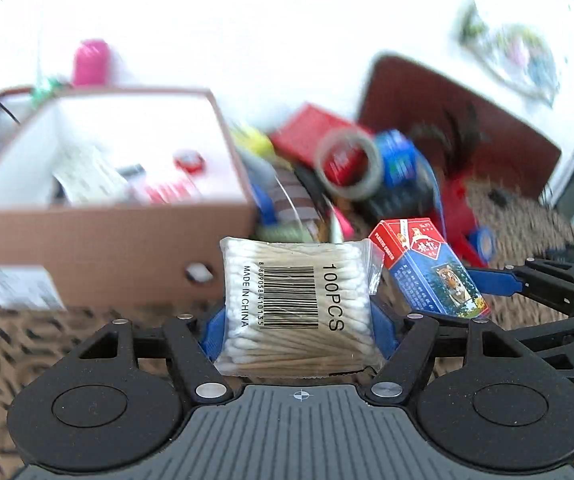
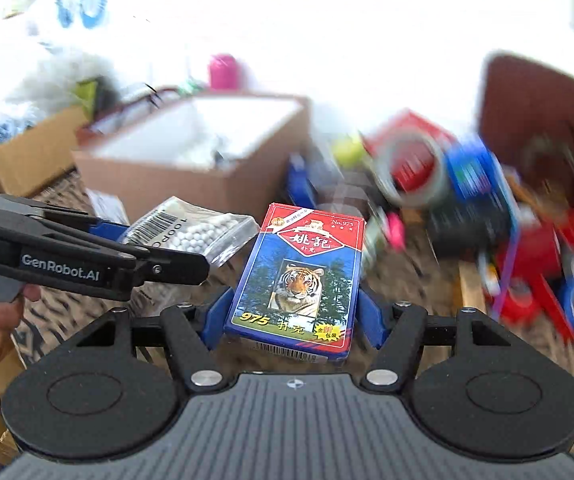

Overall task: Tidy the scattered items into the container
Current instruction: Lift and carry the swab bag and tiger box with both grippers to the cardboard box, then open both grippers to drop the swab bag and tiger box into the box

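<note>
Left gripper [image 1: 299,320] is clamped on a swab bag [image 1: 297,304]; right gripper [image 2: 293,312] grips a card box [image 2: 299,276]. They sit side by side.

My left gripper [image 1: 299,320] clamps a clear bag of cotton swabs [image 1: 297,308], barcode up. My right gripper [image 2: 293,312] grips a tiger-print card box [image 2: 299,276]. The open cardboard box [image 1: 99,236] sits ahead, partly filled.

A patterned brown-and-black mat [image 1: 527,216] covers the surface. On it stands an open cardboard box [image 1: 99,248] at about 10 o'clock in the left wrist view. At 1 to 3 o'clock lies a blurred heap: a tape roll [image 1: 349,164], a red box [image 1: 311,132], a blue can [image 1: 397,158].
</note>
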